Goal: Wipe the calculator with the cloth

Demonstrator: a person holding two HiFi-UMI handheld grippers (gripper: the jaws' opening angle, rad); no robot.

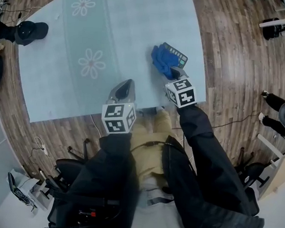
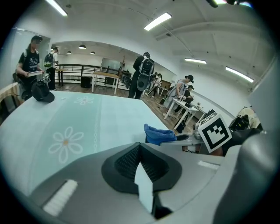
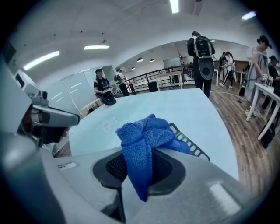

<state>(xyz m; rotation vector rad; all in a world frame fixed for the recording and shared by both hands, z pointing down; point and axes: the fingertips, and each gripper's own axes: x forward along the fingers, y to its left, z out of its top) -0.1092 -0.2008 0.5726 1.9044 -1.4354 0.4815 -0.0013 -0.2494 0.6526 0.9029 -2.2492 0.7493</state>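
Observation:
A blue cloth (image 1: 161, 60) lies bunched on the left part of a dark calculator (image 1: 178, 53) near the right edge of the light blue flowered tablecloth (image 1: 114, 30). My right gripper (image 1: 176, 71) is shut on the near end of the cloth (image 3: 141, 142). In the right gripper view, the calculator's key rows (image 3: 189, 141) show just behind the cloth. My left gripper (image 1: 126, 84) hovers over the table's front edge, shut and empty, well to the left of the calculator. In the left gripper view, the cloth (image 2: 157, 133) and the right gripper (image 2: 189, 138) sit ahead on the right.
A black cap (image 1: 30, 30) rests at the table's far left corner. Wooden floor surrounds the table, and a chair base (image 1: 279, 26) stands at the upper right. Several people and tables (image 2: 105, 76) stand in the room beyond.

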